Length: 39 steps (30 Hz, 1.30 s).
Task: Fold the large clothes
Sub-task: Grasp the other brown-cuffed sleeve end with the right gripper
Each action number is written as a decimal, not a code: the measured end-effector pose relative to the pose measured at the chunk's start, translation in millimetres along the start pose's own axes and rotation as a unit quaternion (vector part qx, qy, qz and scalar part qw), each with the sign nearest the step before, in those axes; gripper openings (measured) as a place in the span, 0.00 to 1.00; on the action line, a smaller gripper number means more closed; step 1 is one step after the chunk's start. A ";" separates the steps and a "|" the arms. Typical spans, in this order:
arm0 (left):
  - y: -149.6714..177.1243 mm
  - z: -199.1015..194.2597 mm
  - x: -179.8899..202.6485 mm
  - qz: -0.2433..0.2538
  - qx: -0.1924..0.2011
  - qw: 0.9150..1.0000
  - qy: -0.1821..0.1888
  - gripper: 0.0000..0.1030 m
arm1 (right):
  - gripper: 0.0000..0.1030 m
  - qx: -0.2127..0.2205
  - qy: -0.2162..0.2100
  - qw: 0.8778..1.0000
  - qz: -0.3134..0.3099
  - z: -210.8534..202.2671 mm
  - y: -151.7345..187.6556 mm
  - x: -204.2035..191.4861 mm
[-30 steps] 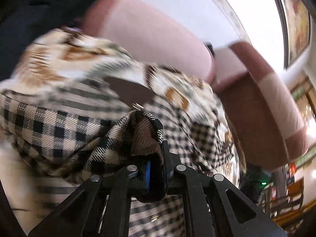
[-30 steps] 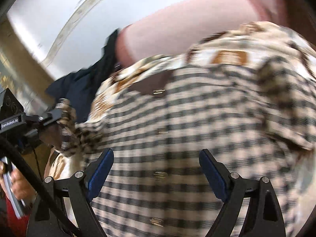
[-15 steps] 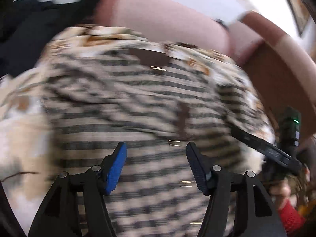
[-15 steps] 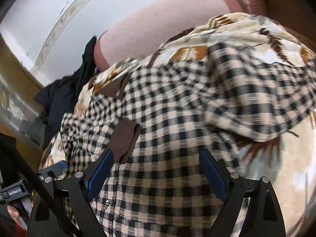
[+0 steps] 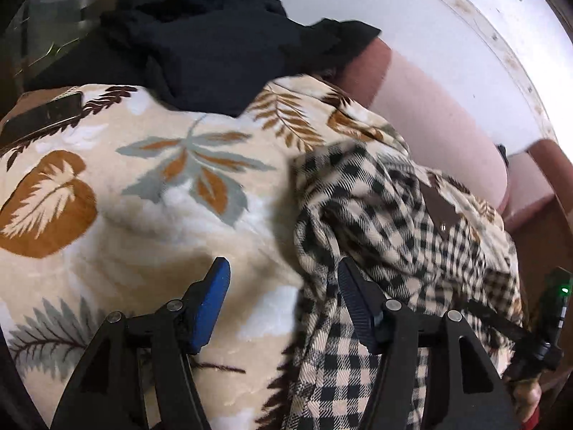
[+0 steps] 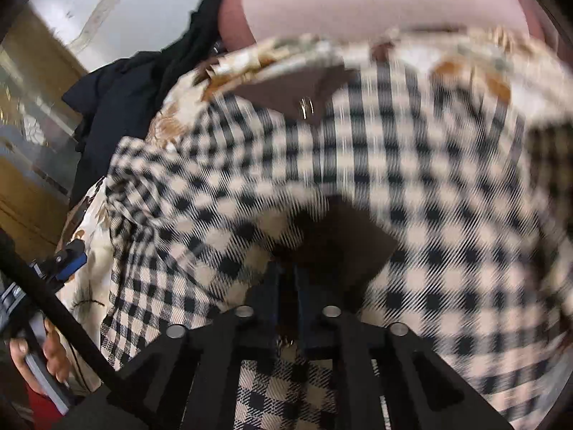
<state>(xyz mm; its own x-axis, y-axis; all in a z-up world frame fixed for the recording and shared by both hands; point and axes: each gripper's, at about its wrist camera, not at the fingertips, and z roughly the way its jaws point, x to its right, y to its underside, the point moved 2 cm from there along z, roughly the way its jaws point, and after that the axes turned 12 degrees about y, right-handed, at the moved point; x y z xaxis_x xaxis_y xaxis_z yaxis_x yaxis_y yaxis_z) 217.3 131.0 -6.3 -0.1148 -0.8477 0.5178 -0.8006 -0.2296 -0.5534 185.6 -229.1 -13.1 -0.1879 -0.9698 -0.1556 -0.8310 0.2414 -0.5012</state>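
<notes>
A soft cream blanket with brown and grey leaf pictures (image 5: 150, 193) covers the seat of a pink sofa (image 5: 440, 122). A heap of dark navy cloth (image 5: 215, 43) sits on the far left part of the blanket. A dark flat phone (image 5: 43, 118) lies at the blanket's left edge. A white wall (image 5: 412, 10) stands behind the sofa.

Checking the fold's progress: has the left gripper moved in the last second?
Yes. The left gripper let go of the checked shirt and swung left over the leaf-print blanket, toward the dark clothes.
</notes>
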 end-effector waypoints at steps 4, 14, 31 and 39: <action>-5.5 -6.2 -1.0 -0.011 0.008 1.000 0.012 0.60 | 0.02 0.027 0.079 0.996 0.026 -23.7 -17.3 44.1; -5.0 -12.1 -11.1 -0.038 0.015 0.999 0.005 0.60 | 0.72 -0.006 0.029 0.997 0.071 -6.7 6.6 53.5; -6.4 -7.2 -17.3 -0.066 0.008 0.998 0.016 0.60 | 0.15 0.008 0.160 0.986 0.054 -10.5 -35.6 71.8; -8.9 -8.6 -22.7 -0.081 0.011 0.997 0.012 0.60 | 0.53 0.040 0.089 0.994 0.044 -42.7 -14.4 24.6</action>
<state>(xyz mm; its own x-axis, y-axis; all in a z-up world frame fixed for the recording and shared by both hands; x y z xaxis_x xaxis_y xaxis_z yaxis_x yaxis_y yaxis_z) 222.1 156.4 -7.5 0.0006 -0.7868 0.6172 -0.7963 -0.3738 -0.4757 170.5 -257.9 26.7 -0.3534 -0.9341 -0.0509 -0.7650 0.3199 -0.5590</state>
